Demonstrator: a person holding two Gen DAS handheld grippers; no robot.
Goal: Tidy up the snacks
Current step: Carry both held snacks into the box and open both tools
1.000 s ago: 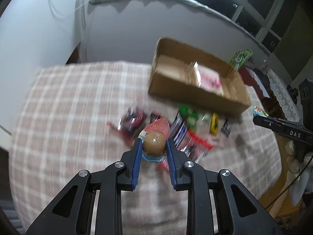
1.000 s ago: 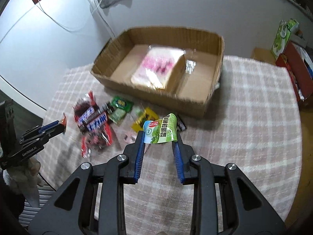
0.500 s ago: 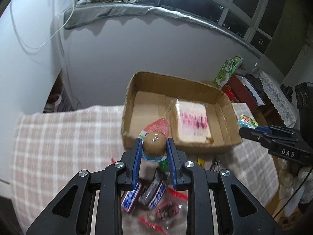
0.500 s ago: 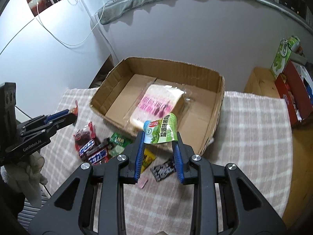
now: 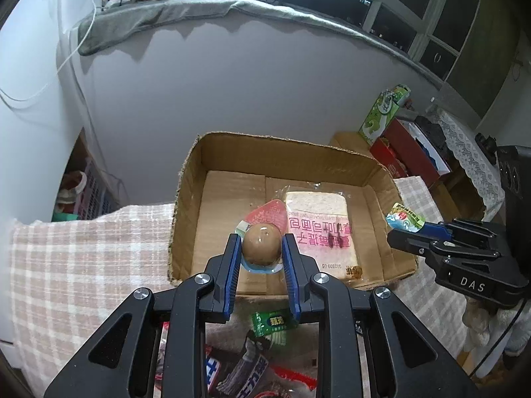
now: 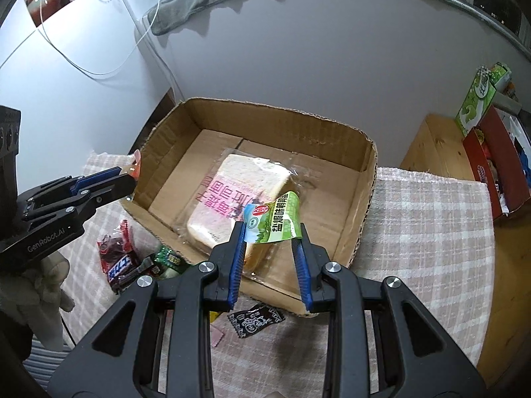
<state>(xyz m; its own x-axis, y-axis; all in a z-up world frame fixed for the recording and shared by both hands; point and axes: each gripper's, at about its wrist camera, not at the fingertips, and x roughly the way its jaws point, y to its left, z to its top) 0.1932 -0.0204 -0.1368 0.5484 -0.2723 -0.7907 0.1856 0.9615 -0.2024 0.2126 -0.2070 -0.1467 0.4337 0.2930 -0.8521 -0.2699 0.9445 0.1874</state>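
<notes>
My left gripper (image 5: pixel 260 247) is shut on a packaged brown egg (image 5: pixel 260 243) with a red tab, held above the near left part of the open cardboard box (image 5: pixel 186 205). My right gripper (image 6: pixel 270 230) is shut on a green snack packet (image 6: pixel 272 220), held over the box's (image 6: pixel 366 205) near edge. A wrapped bread loaf (image 5: pixel 317 229) with pink print lies inside the box, also in the right wrist view (image 6: pixel 239 205). The right gripper shows in the left wrist view (image 5: pixel 418 229), and the left gripper in the right wrist view (image 6: pixel 126 175).
Loose snacks lie on the checked tablecloth (image 6: pixel 431 232) in front of the box: a green packet (image 5: pixel 272 321), chocolate bars (image 6: pixel 121 267), a black packet (image 6: pixel 255 320). A grey wall stands behind the box. A red box (image 6: pixel 497 172) and a green carton (image 6: pixel 478 96) are to the right.
Both grippers have risen and moved forward from over the loose snack pile to above the box, each still holding its snack.
</notes>
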